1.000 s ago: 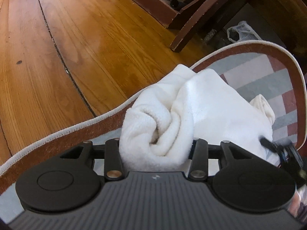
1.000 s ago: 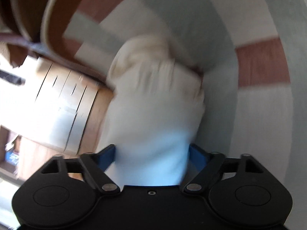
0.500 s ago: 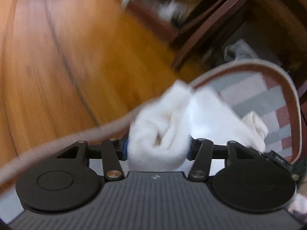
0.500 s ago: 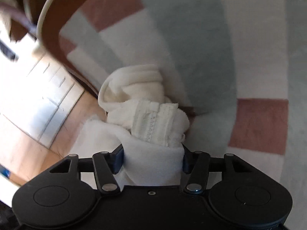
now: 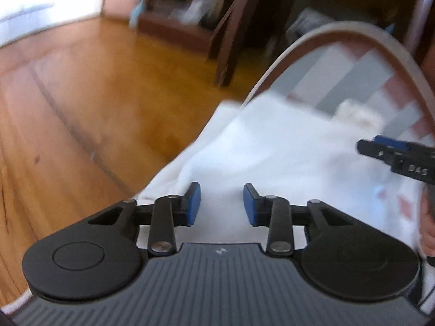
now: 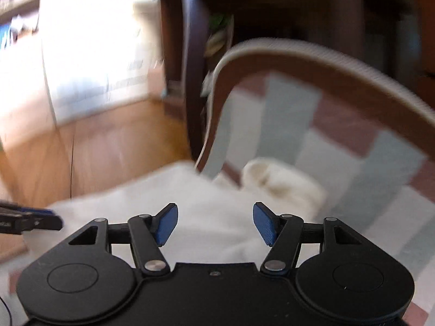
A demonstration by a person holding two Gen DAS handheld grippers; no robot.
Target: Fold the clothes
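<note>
Hovering over the white towel (image 5: 272,157), your left gripper (image 5: 221,203) has its blue pads (image 5: 193,203) standing apart with nothing pressed between them; its jaws have just been closing, yet the cloth lies below and ahead of them, not pinched. Your right gripper (image 6: 214,224) is parted wider, its jaws having just been opening a little, and the towel spreads beneath and in front of it, loose. Just beyond the right gripper, a cream bundle (image 6: 282,182) rests on the checked rug (image 6: 353,146). Left of both grippers the towel's edge spills onto the wooden floor (image 5: 95,95).
</note>
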